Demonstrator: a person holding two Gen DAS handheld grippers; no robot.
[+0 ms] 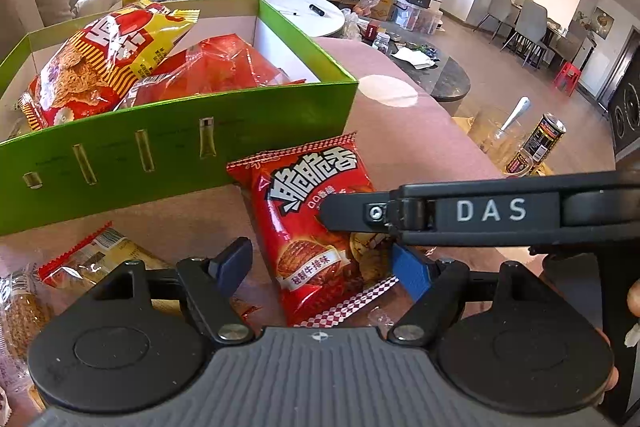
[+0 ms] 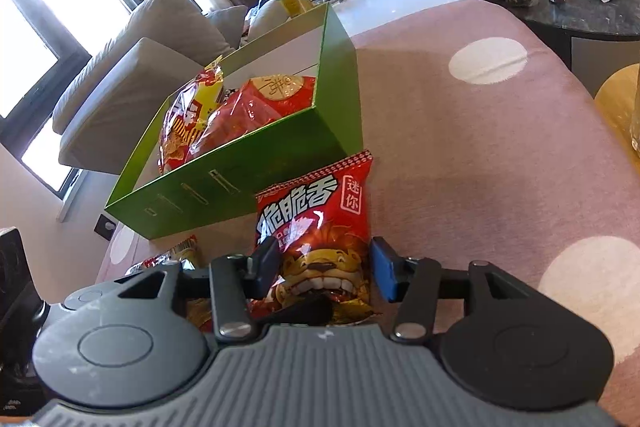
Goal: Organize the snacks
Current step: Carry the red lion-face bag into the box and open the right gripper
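While two big snack bags (image 1: 108, 63) fill the green box (image 1: 180, 147), one red chip pkt (image 2: 316, 247) lies on the pink cloth (image 2: 480, 167) beside it, between the right gripper's (image 2: 324, 269) parted fingers. Left gripper (image 1: 320, 263) also released, straddling the pkt. Approx. three more pkts (image 1: 92, 259) at left, cut off.
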